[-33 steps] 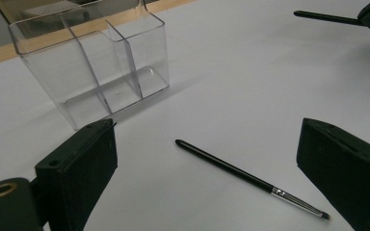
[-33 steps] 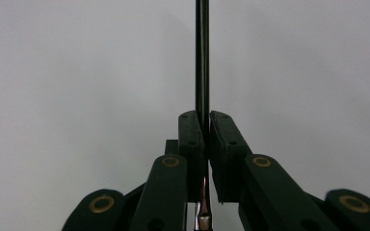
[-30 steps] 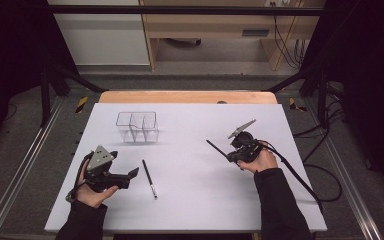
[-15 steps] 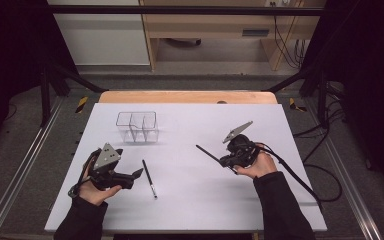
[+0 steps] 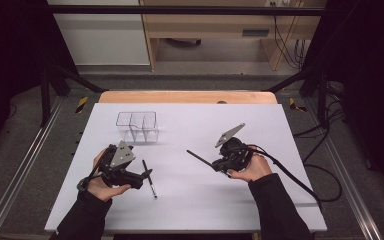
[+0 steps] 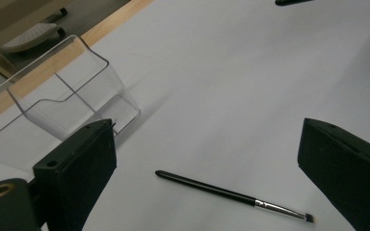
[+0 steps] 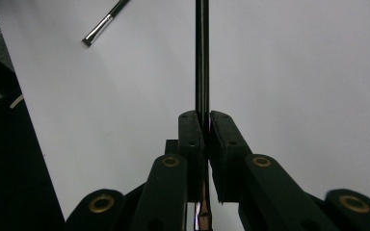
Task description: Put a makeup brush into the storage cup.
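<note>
- The slim black brush clamped in the right tool runs off the top edge of the right gripper view, its far end unseen.
- A clear divided holder is cut by the left edge of the left gripper view.
- A dark tip is clipped at that view's top edge, too little to identify.

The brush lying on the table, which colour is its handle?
Black, with a silver metal ferrule near the bristles; the brush shows best in the left gripper view.
</note>
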